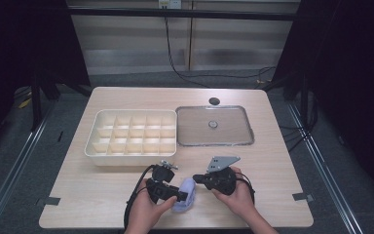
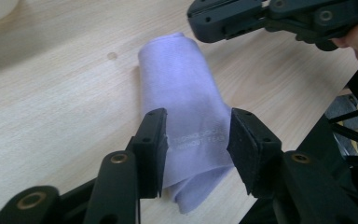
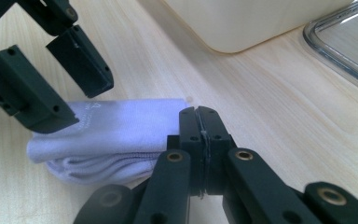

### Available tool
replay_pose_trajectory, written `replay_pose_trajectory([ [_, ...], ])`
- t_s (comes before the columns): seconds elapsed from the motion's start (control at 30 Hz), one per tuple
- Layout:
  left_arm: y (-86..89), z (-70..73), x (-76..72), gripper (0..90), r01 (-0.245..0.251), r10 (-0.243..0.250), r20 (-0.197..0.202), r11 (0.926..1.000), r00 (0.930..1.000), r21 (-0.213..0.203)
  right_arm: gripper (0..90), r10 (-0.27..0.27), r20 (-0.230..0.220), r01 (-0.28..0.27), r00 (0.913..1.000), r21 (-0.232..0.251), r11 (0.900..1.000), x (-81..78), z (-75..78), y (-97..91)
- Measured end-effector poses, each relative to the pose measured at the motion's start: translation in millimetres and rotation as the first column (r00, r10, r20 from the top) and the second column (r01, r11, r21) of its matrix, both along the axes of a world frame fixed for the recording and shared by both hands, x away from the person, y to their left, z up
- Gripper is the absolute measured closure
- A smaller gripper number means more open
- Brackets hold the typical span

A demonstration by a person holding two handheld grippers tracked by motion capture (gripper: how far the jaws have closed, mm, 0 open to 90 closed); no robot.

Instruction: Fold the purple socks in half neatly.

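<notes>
A folded lilac cloth (image 1: 185, 194) lies on the worktop (image 1: 102, 185) near its front edge, in front of the white divided tray (image 1: 132, 136), with bare wood between the two. A clear lid (image 1: 214, 126) lies flat just right of the tray. Open worktop spreads to the left and right of the cloth. The left gripper (image 2: 196, 140) stands with its jaws spread wide, one on each side of the cloth's near end, not pinching it. The right gripper (image 3: 199, 122) has its jaws pressed together; its tip sits at the cloth's other end, and whether any fabric is caught cannot be told.
</notes>
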State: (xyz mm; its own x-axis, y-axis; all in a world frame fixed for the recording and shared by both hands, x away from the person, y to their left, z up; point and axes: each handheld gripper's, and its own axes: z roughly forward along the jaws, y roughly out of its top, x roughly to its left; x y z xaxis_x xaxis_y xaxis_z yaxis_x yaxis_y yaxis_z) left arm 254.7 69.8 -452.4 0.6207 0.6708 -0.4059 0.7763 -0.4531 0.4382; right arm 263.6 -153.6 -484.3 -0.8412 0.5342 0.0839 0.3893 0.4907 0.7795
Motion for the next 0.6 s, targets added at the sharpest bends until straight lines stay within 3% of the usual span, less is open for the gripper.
replay_pose_trajectory([
  [0.57, 7.9, -7.4, 15.1, 51.7, 0.0, -0.001, -0.085, 1.0, 0.9964, -0.006, 88.8, 0.006, -0.002, -0.006, 1.0, 0.0, 1.0, -6.5, 3.0, -8.9],
  [0.6, 6.8, -8.3, 15.0, 51.7, -0.019, 0.018, -0.088, 0.9997, 0.9959, -0.014, 88.7, 0.008, -0.001, -0.008, 1.0, -0.003, 1.0, -7.1, 2.9, -9.3],
])
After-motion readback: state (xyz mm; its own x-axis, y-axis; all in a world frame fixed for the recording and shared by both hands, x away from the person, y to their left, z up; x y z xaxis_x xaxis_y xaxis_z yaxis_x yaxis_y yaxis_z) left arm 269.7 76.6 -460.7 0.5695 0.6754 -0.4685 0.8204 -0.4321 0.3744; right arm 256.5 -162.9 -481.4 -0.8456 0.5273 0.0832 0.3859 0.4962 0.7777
